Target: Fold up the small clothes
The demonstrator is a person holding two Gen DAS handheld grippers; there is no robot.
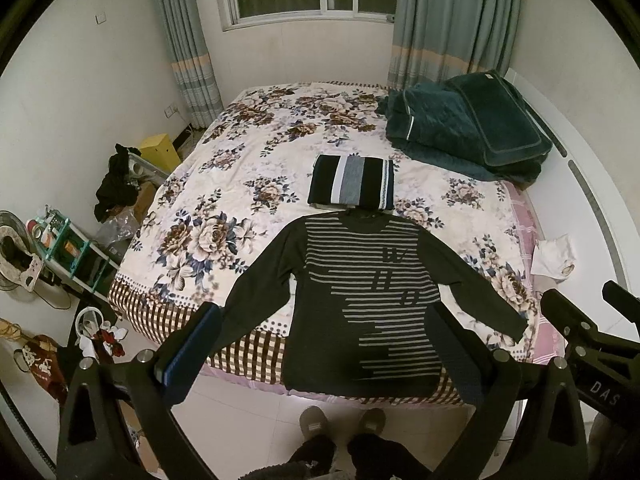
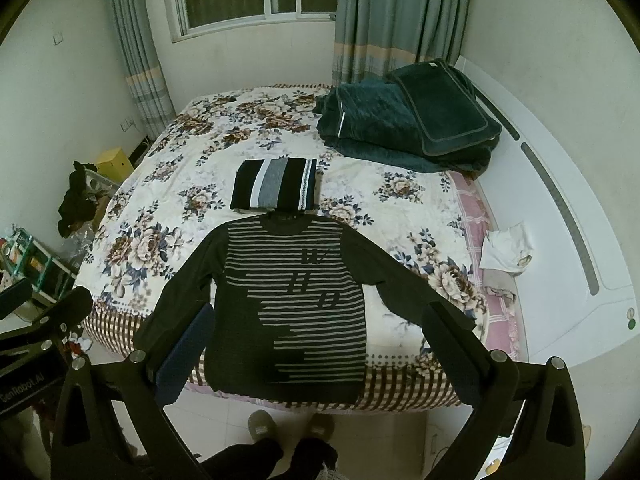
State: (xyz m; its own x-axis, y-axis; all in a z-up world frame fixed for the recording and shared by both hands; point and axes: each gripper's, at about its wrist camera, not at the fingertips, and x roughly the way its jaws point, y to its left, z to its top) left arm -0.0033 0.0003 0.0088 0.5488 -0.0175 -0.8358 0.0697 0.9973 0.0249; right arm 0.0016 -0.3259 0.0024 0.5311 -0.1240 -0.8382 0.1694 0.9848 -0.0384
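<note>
A dark sweater with grey stripes (image 1: 360,304) lies flat and face up on the near part of the bed, sleeves spread out, hem hanging over the front edge; it also shows in the right wrist view (image 2: 296,300). A folded black, white and grey striped garment (image 1: 352,182) lies just beyond its collar, also seen in the right wrist view (image 2: 276,184). My left gripper (image 1: 324,344) is open and empty, held above the sweater. My right gripper (image 2: 320,340) is open and empty too, beside the left one. The right gripper also shows at the left wrist view's right edge (image 1: 588,320).
The bed has a floral cover (image 1: 248,168). A dark green quilt and pillow (image 1: 468,128) lie at its far right. A white cloth (image 2: 506,246) lies on the right edge. Clutter, a shelf (image 1: 68,252) and a yellow box (image 1: 160,152) stand left. The person's slippered feet (image 1: 340,420) stand at the bed's front.
</note>
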